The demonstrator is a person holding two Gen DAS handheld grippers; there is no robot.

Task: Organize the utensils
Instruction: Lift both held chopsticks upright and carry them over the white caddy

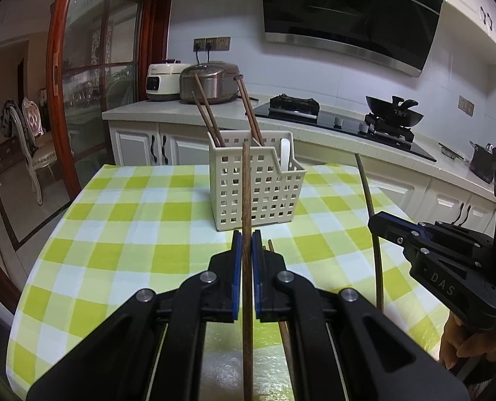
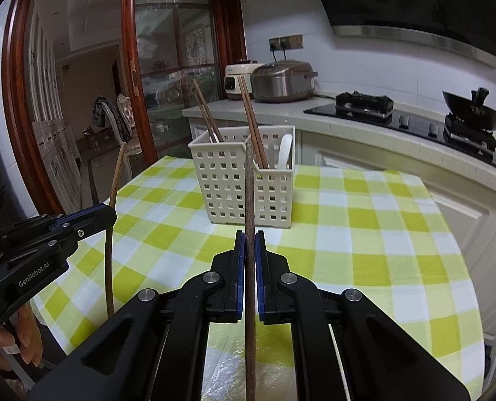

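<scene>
My left gripper (image 1: 247,234) is shut on a brown chopstick (image 1: 247,193) that stands upright between its blue pads, above the checked table. My right gripper (image 2: 250,234) is shut on a second, darker chopstick (image 2: 249,187), also upright. Each gripper shows in the other's view: the right gripper (image 1: 375,222) at the right edge with its chopstick (image 1: 370,200), the left gripper (image 2: 109,214) at the left with its chopstick (image 2: 114,180). Ahead stands a white perforated utensil basket (image 1: 258,193) (image 2: 241,187) holding several chopsticks (image 1: 211,113) and a white spoon (image 1: 285,153). Another chopstick (image 1: 283,327) lies on the table under the left gripper.
The table (image 1: 121,234) carries a green-and-white checked cloth. Behind it runs a counter with two rice cookers (image 1: 211,82), a gas hob (image 1: 294,103) and a black wok (image 1: 395,112). A person's hand (image 1: 455,341) holds the right gripper. A glass door (image 1: 91,67) stands at the left.
</scene>
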